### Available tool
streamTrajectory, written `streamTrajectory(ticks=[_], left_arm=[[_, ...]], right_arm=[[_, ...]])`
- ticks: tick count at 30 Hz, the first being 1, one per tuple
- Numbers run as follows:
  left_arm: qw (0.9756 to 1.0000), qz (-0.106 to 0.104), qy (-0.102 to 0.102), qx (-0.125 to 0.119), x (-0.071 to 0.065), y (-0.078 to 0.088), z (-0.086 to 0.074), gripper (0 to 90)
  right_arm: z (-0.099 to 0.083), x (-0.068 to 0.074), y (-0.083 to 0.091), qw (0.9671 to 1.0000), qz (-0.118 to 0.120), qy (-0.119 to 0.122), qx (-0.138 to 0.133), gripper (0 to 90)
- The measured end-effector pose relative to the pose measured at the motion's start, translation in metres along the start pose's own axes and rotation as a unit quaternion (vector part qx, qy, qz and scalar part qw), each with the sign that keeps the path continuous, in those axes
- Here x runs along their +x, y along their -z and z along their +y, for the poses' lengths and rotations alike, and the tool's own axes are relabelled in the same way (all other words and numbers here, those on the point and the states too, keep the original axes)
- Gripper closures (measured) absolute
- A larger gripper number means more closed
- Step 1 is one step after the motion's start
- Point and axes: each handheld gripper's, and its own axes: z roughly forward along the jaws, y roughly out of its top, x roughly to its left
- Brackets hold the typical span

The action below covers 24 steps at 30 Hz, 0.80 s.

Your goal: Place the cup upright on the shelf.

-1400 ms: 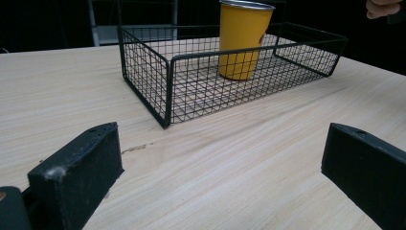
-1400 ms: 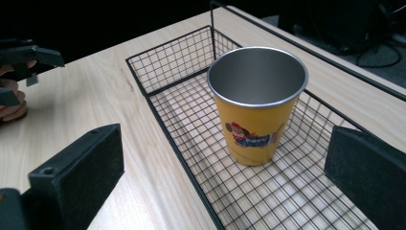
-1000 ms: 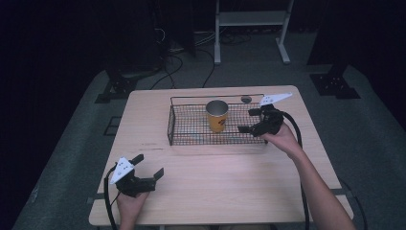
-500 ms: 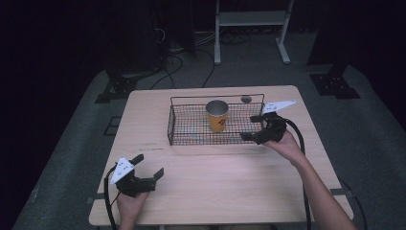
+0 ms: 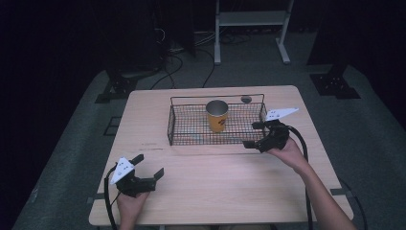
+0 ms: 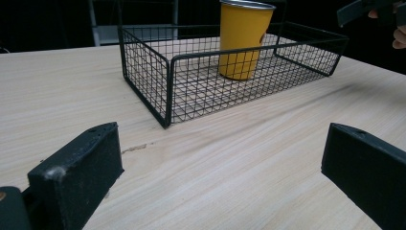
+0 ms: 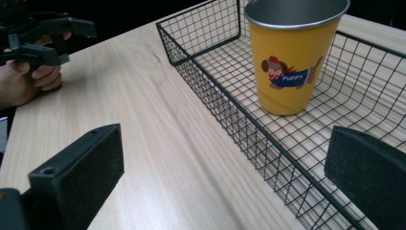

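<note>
High view: pale wood-grain counter (image 5: 215, 191), rectangular. Toward its far edge, a shallow black wire basket (image 5: 191, 136), long axis running nine o'clock to three o'clock. Inside, right of centre, a yellow cup (image 5: 218, 116), upright, tapered, with a metal rim. Right hand-held gripper (image 5: 252, 135) just beside the basket's near right corner, jaws apart, holding nothing, pointing toward nine o'clock; cup at roughly ten o'clock from it, near, across the basket wall. Left hand-held gripper (image 5: 149, 165) at the near left of the counter, jaws apart and empty, well apart from the basket; cup at about one o'clock from it. Right hand clearly the nearer. Small dark round spot (image 5: 246, 99) on the counter behind the basket, too small to identify.

Left gripper view: two matte black jaws spread wide at the bottom. Basket (image 6: 167, 91) ahead at twelve o'clock, thin grid mesh on a stiffer wire frame. Cup (image 6: 243, 40) standing on the mesh floor, smooth painted wall.

Right gripper view: jaws wide apart, basket rim (image 7: 268, 132) crossing between them. Cup (image 7: 292, 57) at one o'clock, glossy yellow, cartoon dog print, silvery inside. Left hand-held gripper (image 7: 72, 40) far off at ten o'clock.
</note>
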Motion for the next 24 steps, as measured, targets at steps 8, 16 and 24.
streamTrajectory(ticks=[8,16,24], left_arm=[[1.0,0.0,-0.001,0.0,0.0,0.0,0.0,0.0],[1.0,0.0,0.0,0.0,0.0,0.0,0.0,0.0],[1.0,0.001,0.0,0.0,0.0,0.0,0.0,0.0]], right_arm=[[-0.006,0.005,0.004,1.0,0.003,0.001,-0.007,0.0],[-0.016,0.008,0.008,1.0,0.003,-0.003,-0.008,0.0],[-0.024,0.011,0.012,0.9999,0.003,-0.006,-0.014,0.0]])
